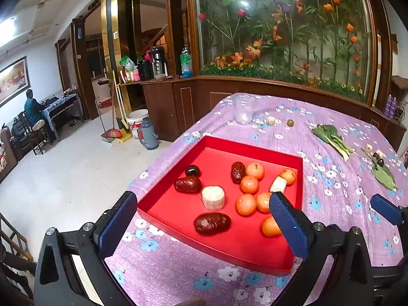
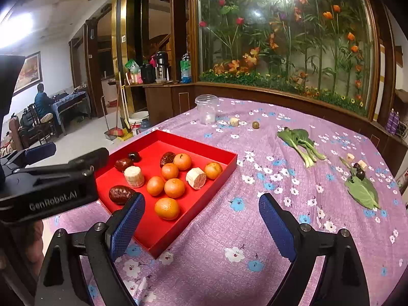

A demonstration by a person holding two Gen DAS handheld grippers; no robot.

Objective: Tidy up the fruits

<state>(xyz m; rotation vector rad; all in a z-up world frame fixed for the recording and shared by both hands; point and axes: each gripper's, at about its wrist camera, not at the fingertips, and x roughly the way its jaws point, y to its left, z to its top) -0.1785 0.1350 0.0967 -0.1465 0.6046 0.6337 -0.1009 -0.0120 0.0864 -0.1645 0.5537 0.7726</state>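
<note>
Trouble most likely from crowding. Starting at the left: left gripper [image 1: 201, 199] spread wide, holding nothing, poised above the near wall of the red tray [image 1: 216, 251]. Directly ahead, between its fingers, a wrinkled date [image 1: 212, 223] and a pale cut chunk [image 1: 213, 197]; further ahead, two more dates and a dark round fruit [image 1: 192, 170]. Just off its right finger, a tight cluster of mandarins [image 1: 249, 184], packed close or touching. Could nudge one round fruit into the next by reaching down there, and send them rolling across the tray floor. Could also clip the nearest mandarin [image 1: 270, 227], half hidden behind that finger. Probably safer to close on the date, though liable to slip from a fast pinch.

Moving right: right gripper [image 2: 201, 200] likewise wide apart and empty, over bare cloth of the surface [image 2: 229, 229], with its left finger overlapping the tray's near edge. Risks bumping the other gripper, close on its left, if sent to the tray at the same time.

Far ahead and to its right, outside the tray: small brownish fruit [image 2: 255, 125], dark fruits [image 2: 360, 174] on a leaf [image 2: 363, 192], bok choy [image 2: 299, 141] between them. Long reaches, all of them; prone to rolling away on a poor pinch. Worth steering round the clear jar [image 2: 207, 109] ahead, easily tipped if brushed.
</note>
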